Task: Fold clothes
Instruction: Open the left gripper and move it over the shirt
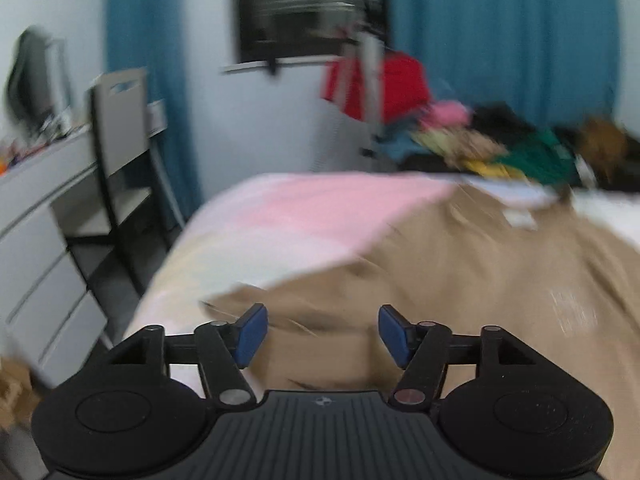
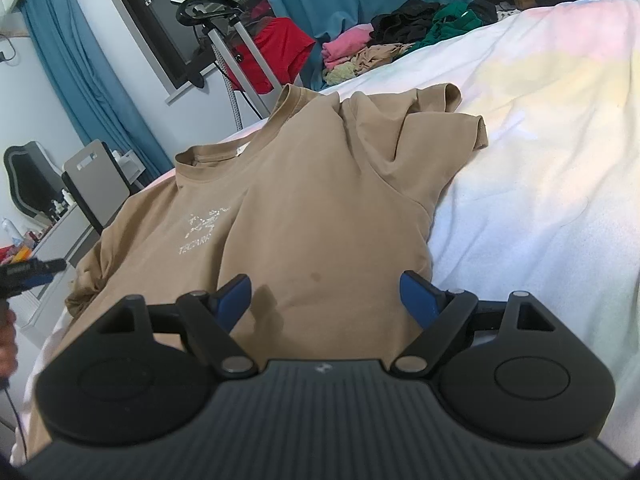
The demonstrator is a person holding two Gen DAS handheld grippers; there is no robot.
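At the bottom of the right wrist view the right gripper (image 2: 325, 300) hovers low over the near hem of the shirt (image 2: 304, 200), its blue pads spread wide with nothing between them, aimed up the garment toward the collar. The shirt lies on the bed (image 2: 540, 200) across the middle of that frame, one side panel already laid over the body so that it covers part of the white logo (image 2: 202, 230), and both sleeves sit bunched: one crumpled at lower left, the other puckered at upper right. That is the main risk, I judge: a fold made over those wrinkles would lock them in and come out lopsided, and a pinch at the doubled hem could catch only the top layer, so the panel would slide off when lifted. The left gripper (image 1: 319, 334), at the bottom of its own blurred view, is likewise released and empty, held just above the tan cloth near the bed's left edge; the smear suggests it is moving fast, and a quick sweep could drag the cloth toward that edge. In the right wrist view it shows only as a dark shape at far left. Beyond, in the upper right of both frames, a pile (image 2: 400, 44) of mixed clothes sits at the bed's far end.
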